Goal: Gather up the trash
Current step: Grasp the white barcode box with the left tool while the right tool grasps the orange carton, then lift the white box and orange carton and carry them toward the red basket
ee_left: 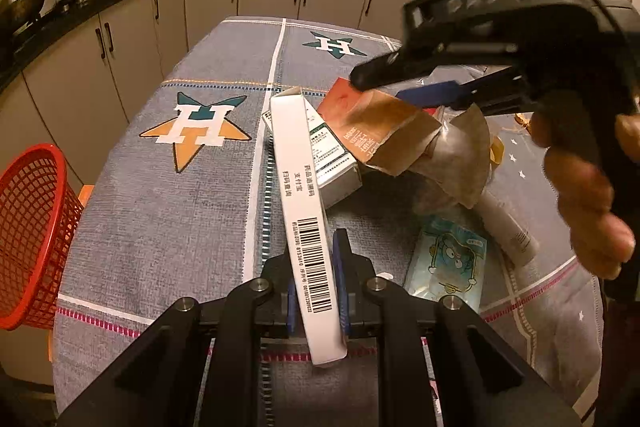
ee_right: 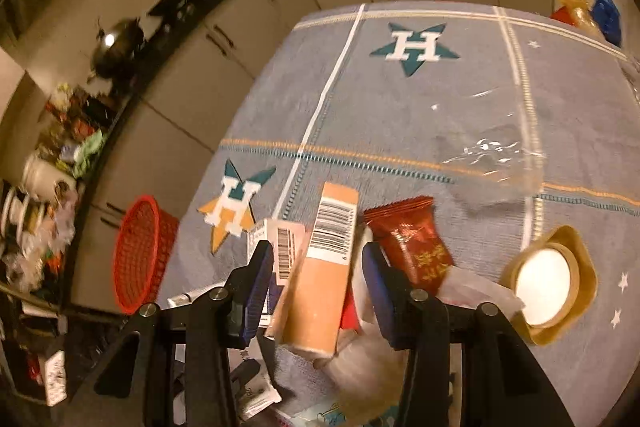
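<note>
At lower centre, the left gripper (ee_left: 316, 291) pinched a long white barcoded carton (ee_left: 301, 187) – the right gripper (ee_right: 318, 279) gaped, unclamped, around an orange cardboard box (ee_right: 320, 275).

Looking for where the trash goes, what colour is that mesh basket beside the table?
Red; the basket shows best in the left wrist view.

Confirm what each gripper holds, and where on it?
Left gripper is shut on the white box, pinched near its barcode end. Right gripper is open around the orange box; its pads don't press it.
</note>
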{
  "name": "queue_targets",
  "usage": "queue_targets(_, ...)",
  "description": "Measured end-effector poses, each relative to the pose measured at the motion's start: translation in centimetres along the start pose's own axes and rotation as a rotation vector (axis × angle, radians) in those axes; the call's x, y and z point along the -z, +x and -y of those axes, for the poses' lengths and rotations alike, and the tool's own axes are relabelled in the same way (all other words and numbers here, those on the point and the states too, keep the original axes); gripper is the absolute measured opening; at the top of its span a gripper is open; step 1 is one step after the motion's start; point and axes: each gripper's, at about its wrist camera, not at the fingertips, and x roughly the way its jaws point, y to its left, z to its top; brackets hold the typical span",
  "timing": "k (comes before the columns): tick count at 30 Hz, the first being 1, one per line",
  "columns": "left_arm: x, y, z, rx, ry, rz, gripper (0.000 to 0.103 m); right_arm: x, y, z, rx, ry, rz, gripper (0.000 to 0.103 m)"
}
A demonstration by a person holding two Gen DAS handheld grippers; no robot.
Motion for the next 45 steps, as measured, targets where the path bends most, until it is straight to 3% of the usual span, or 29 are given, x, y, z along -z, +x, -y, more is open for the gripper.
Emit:
queue_targets(4, 0.0, 0.0, -0.1, -0.001, -0.002, 0.003, 0.015, 0.6, 0.8, -0.2, 0.040, -0.029, -0.013, 0.039)
queue_targets(7, 0.1, 0.0, -0.2, 0.003, -0.007, 0.006, 0.015, 0.8, 0.4, 0.4, -0.008, -0.007, 0.000, 0.031)
queue_targets(13, 0.4, -0.5, -0.4, 0.005, -0.013, 0.012, 0.015, 2.5, -2.7, -0.5, -0.056, -0.021, 0.103, 0.025)
queue_targets(18, 0.5, -1.2, -0.5, -0.002, -0.018, 0.019, 0.012, 4.7, -5.9, -1.6, -0.083, -0.049, 0.192, 0.025)
queue_targets(26, 1.4, -2.8, -0.3, -0.003, -0.016, 0.034, 0.012, 8.9, -8.3, -2.0, -0.131, -0.048, 0.234, 0.025)
queue_targets(33, 1.9, -4.0, -0.8, -0.007, -0.029, 0.046, 0.012, 11.7, -8.5, -1.3, -0.154, -0.018, 0.235, 0.025)
queue_targets(45, 2.3, -5.6, -0.4, -0.015, -0.022, 0.069, 0.012, 13.2, -7.9, -1.7, -0.179, -0.019, 0.221, 0.025)
